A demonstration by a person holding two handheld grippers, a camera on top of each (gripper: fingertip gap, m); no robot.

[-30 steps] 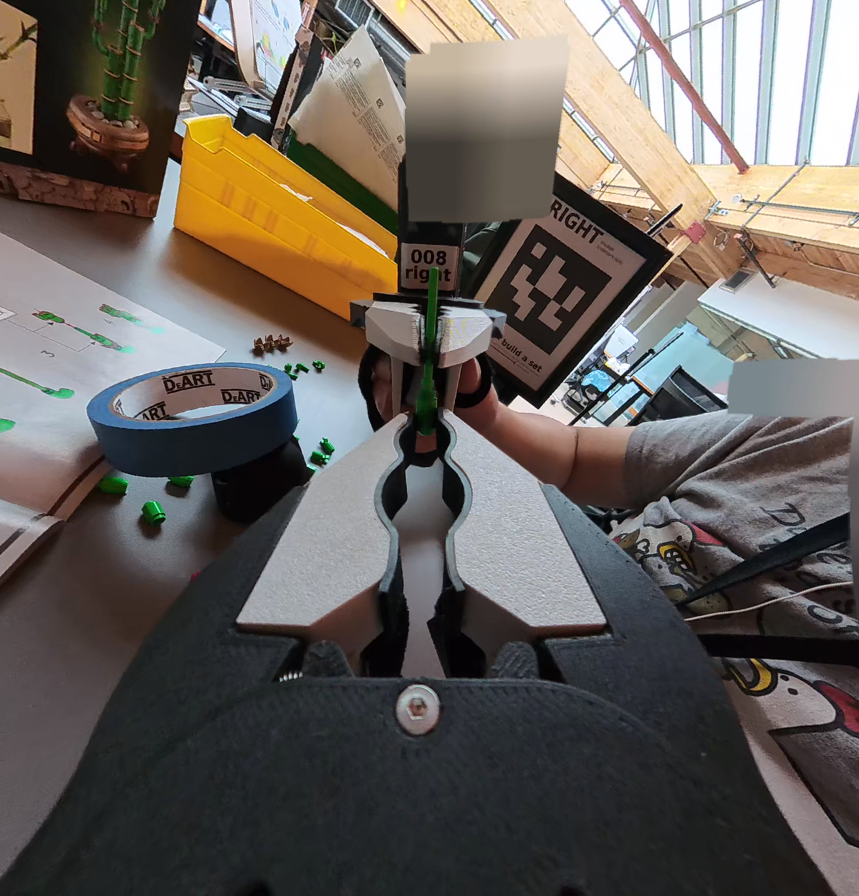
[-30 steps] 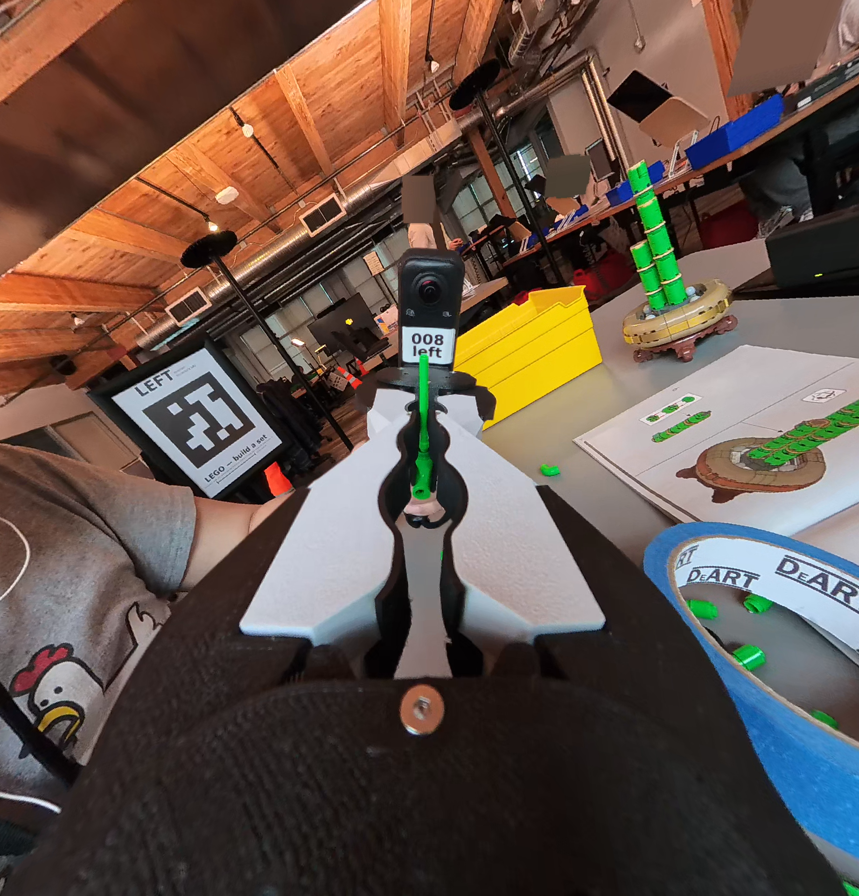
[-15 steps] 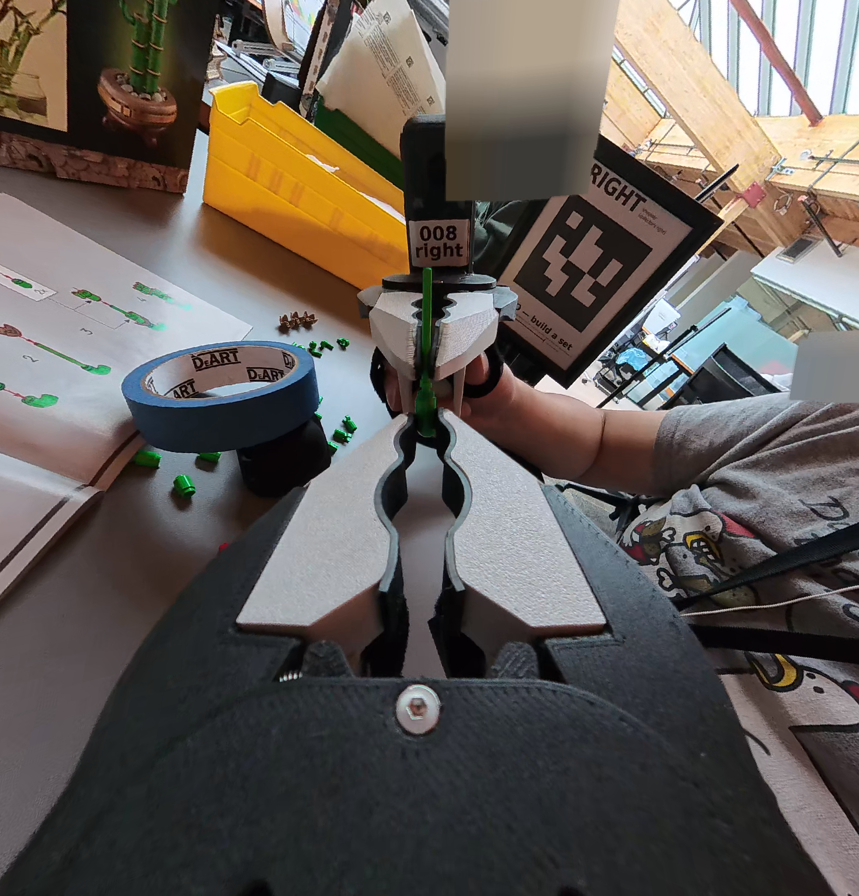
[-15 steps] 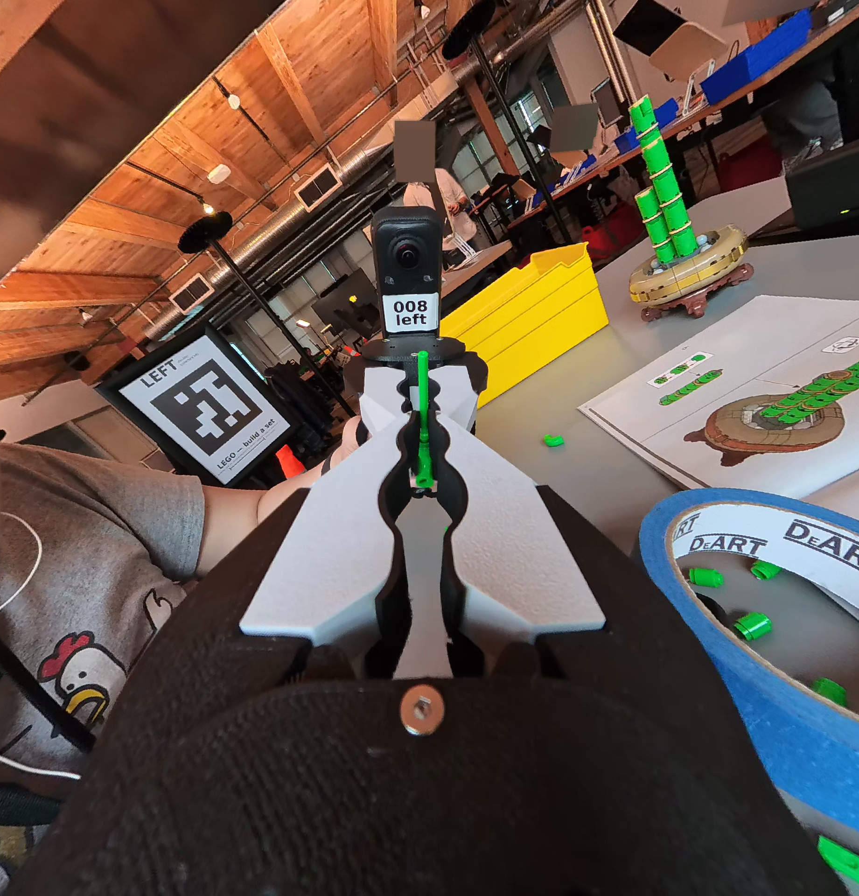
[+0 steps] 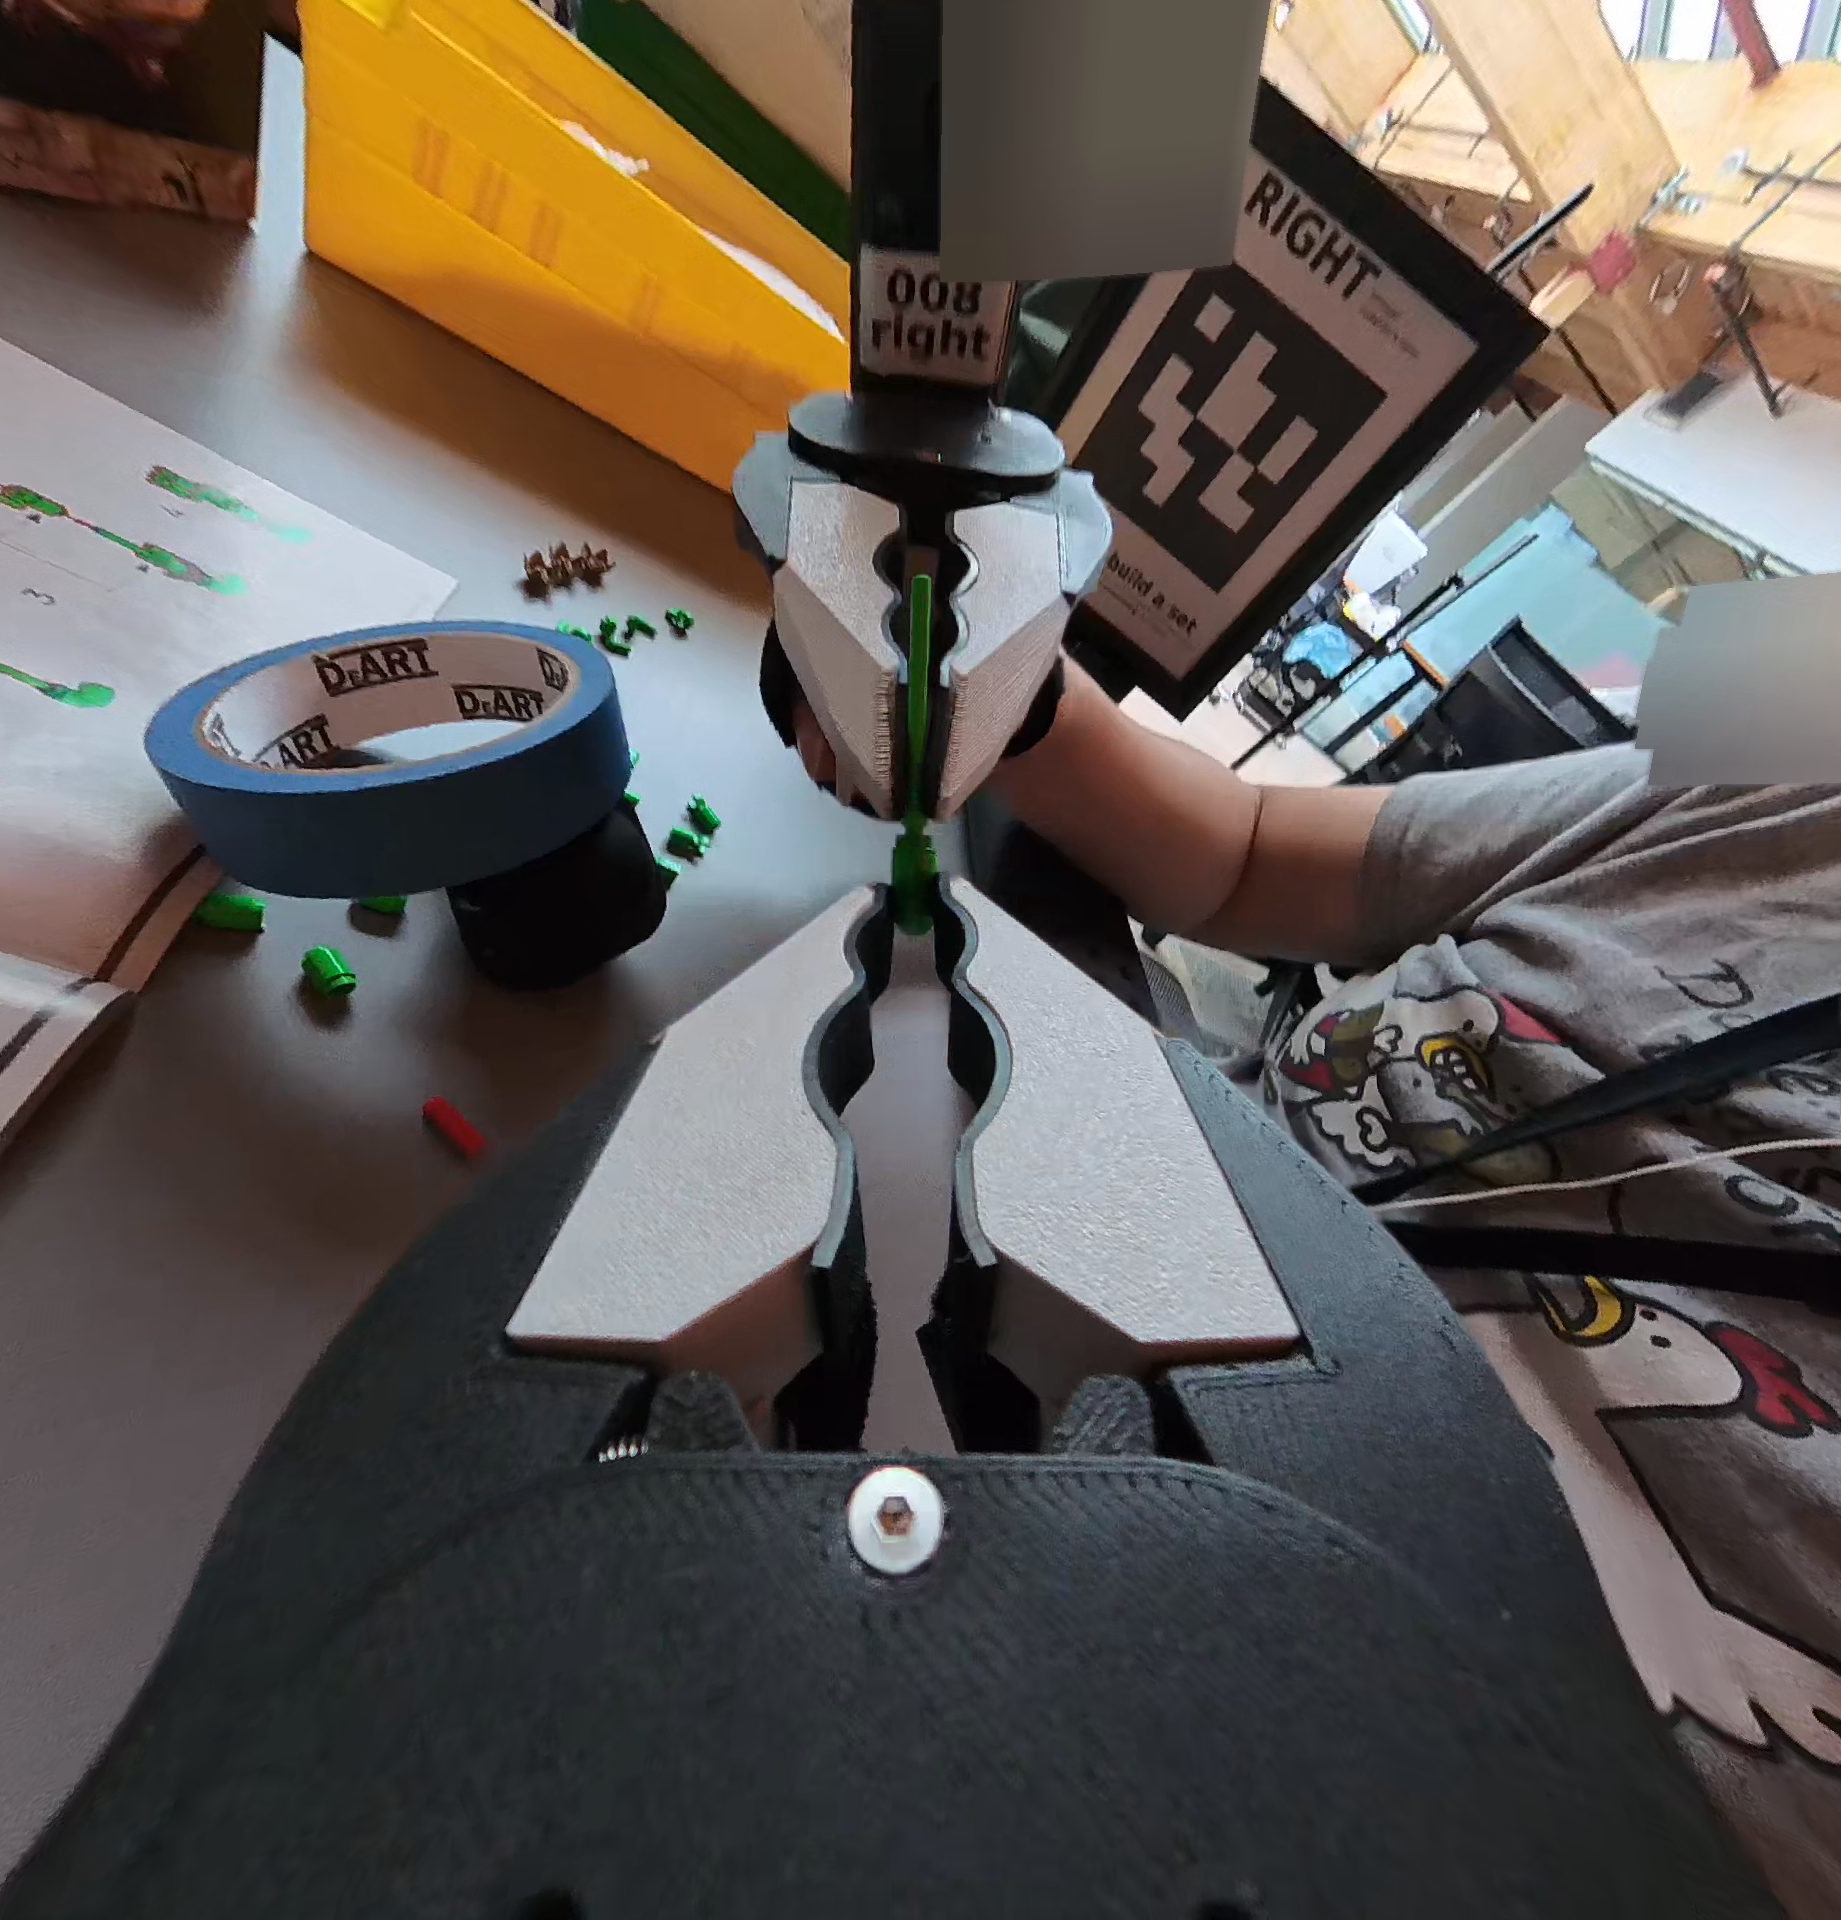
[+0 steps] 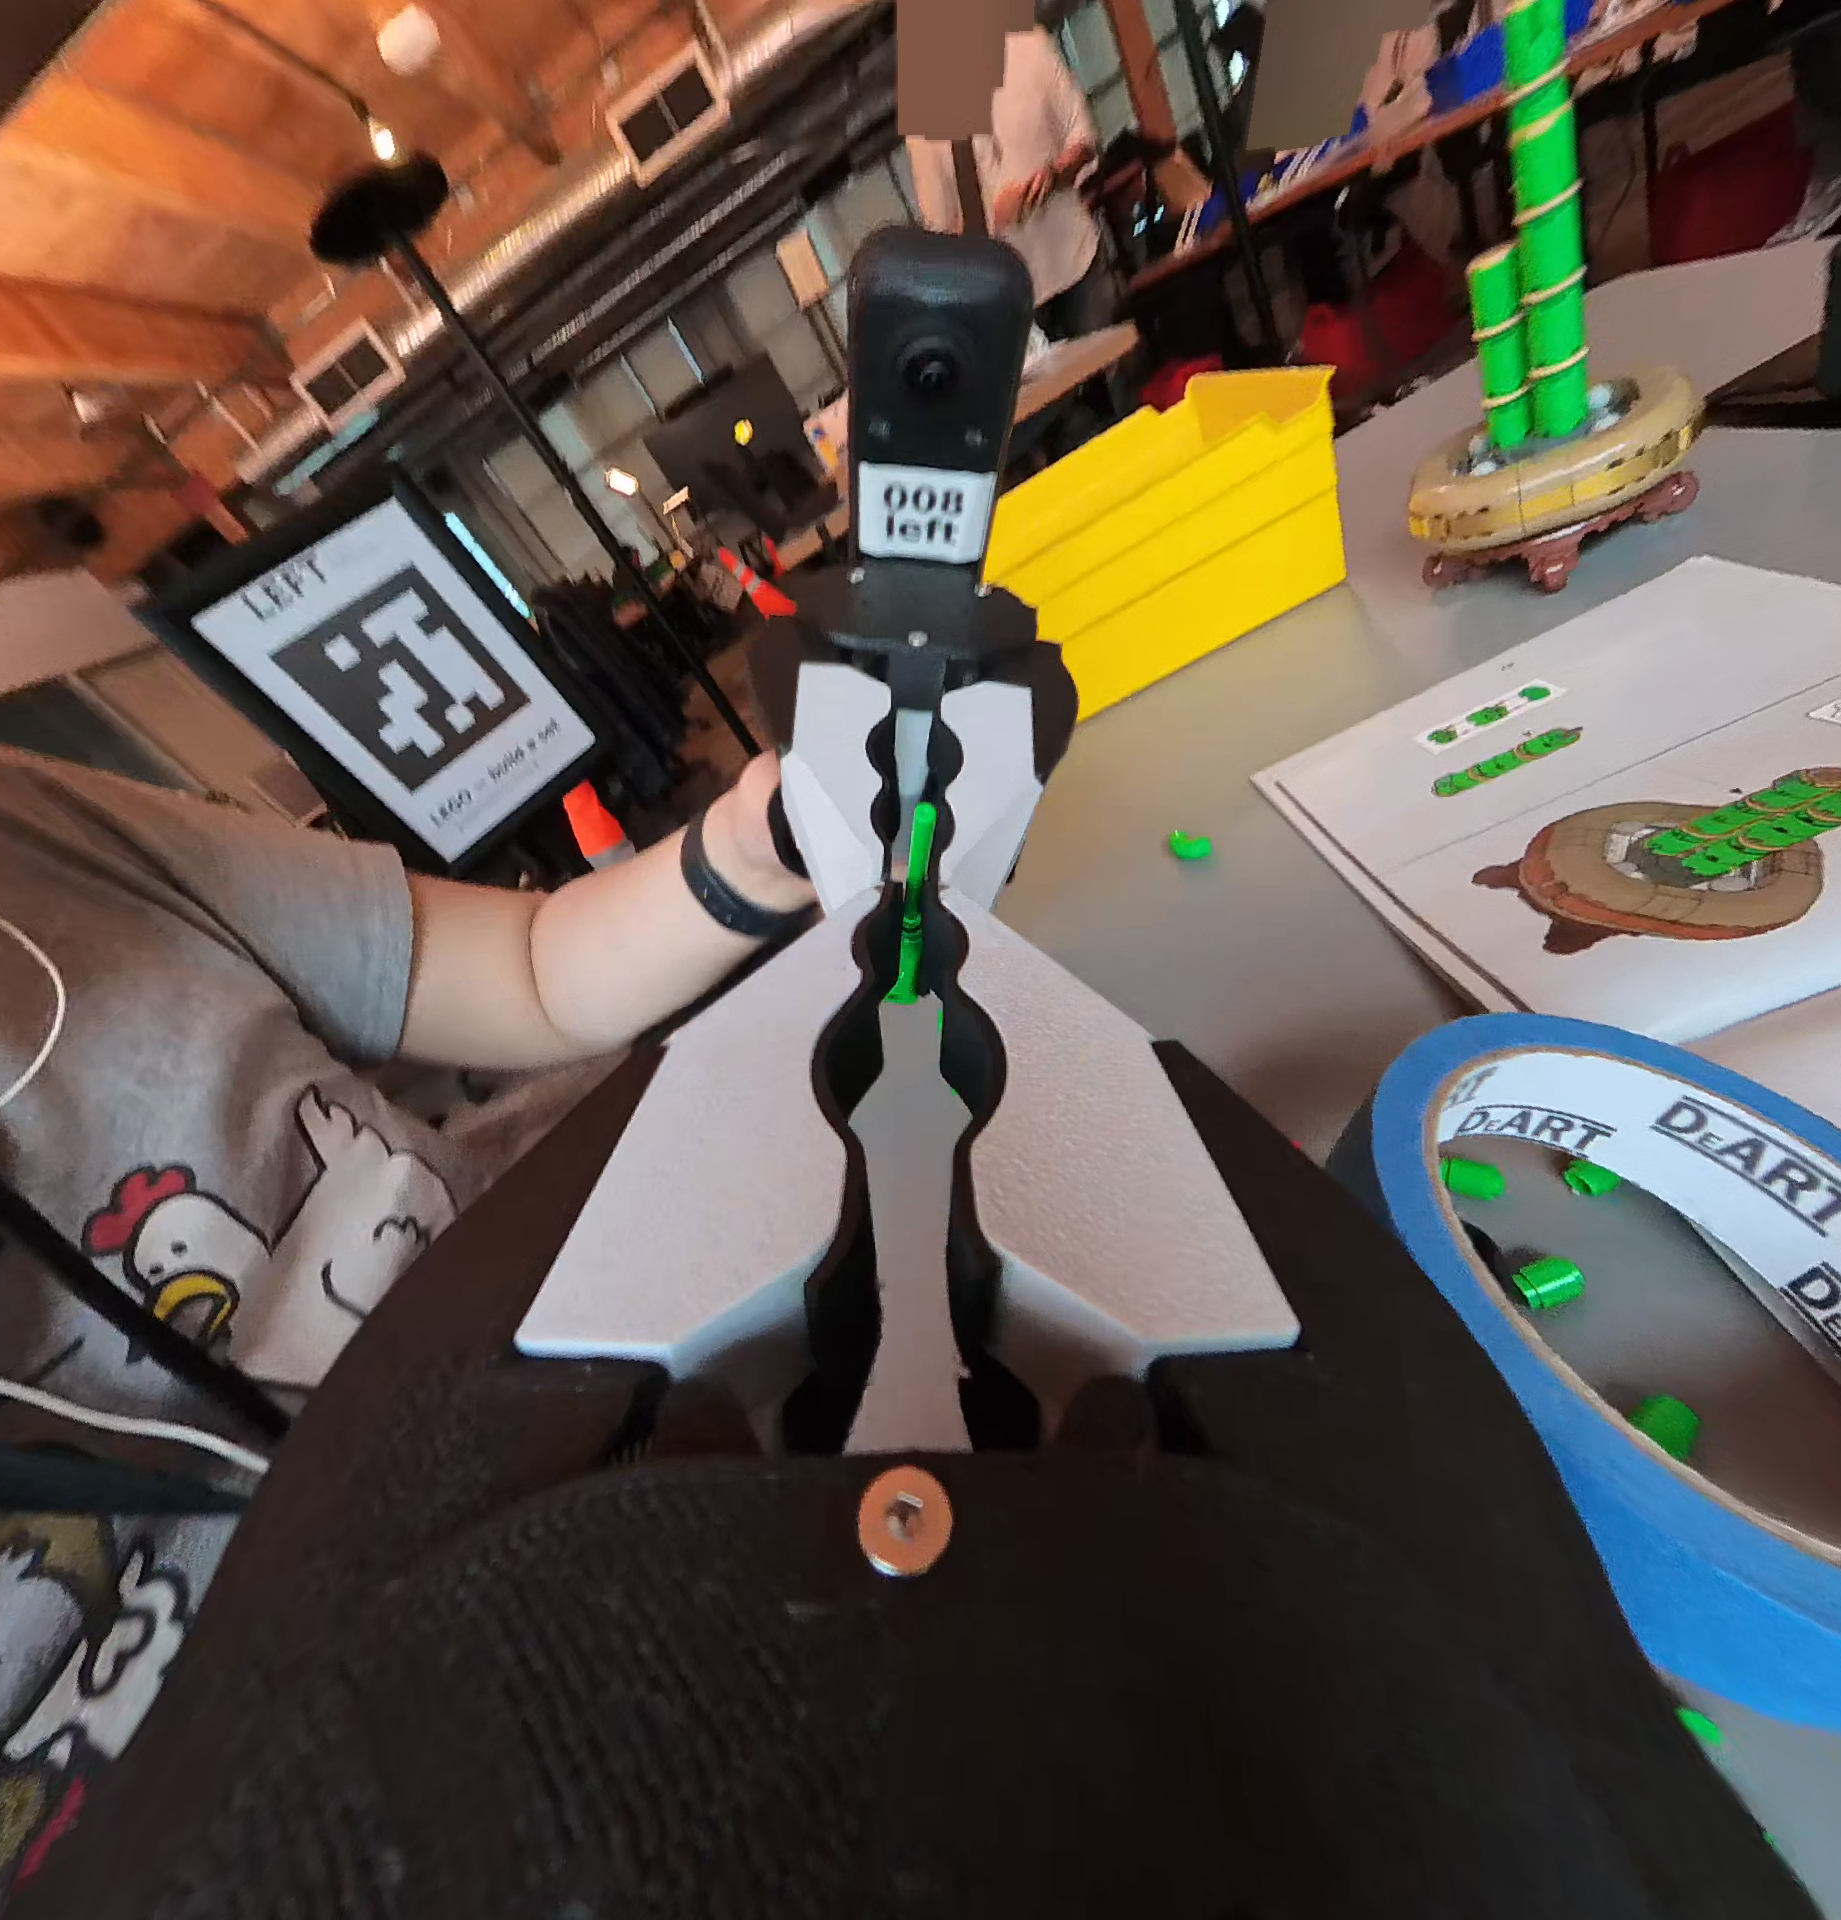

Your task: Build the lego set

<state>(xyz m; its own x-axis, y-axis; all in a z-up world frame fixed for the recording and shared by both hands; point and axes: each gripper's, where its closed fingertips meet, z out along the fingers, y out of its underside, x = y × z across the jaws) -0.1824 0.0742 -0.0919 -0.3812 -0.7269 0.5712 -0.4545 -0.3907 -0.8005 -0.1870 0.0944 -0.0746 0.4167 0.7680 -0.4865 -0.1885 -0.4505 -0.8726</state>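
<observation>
A thin green lego rod point(image 5: 918, 665) with a thicker green piece point(image 5: 911, 883) on its end spans the two grippers, which face each other tip to tip above the table's near edge. My left gripper point(image 5: 911, 912) is shut on the thicker green piece. My right gripper point(image 6: 908, 920) is shut on the rod point(image 6: 905, 935). The rod's thin end reaches between the left gripper's fingers point(image 6: 843, 790). The right gripper also shows in the left wrist view point(image 5: 911, 805). A part-built green bamboo model point(image 6: 1539, 416) stands on a round tan base at the far right.
A blue tape roll point(image 5: 386, 748) leans on a black object point(image 5: 563, 925), with loose green pieces point(image 5: 324, 971) and a red piece point(image 5: 454, 1127) around it. An open instruction booklet point(image 5: 116, 623), a yellow bin point(image 5: 542, 270) and small brown pieces point(image 5: 568, 564) lie beyond. A person's arm point(image 5: 1207, 831) is at the right. The tips of both grippers are at nearly the same place. From either gripper's tips it is about 35 cm to the part-built green bamboo model point(image 6: 1539, 416).
Both grippers have tipped down toward the table while keeping hold of the green rod between them. The right gripper looks a little closer and larger in the left wrist view.
</observation>
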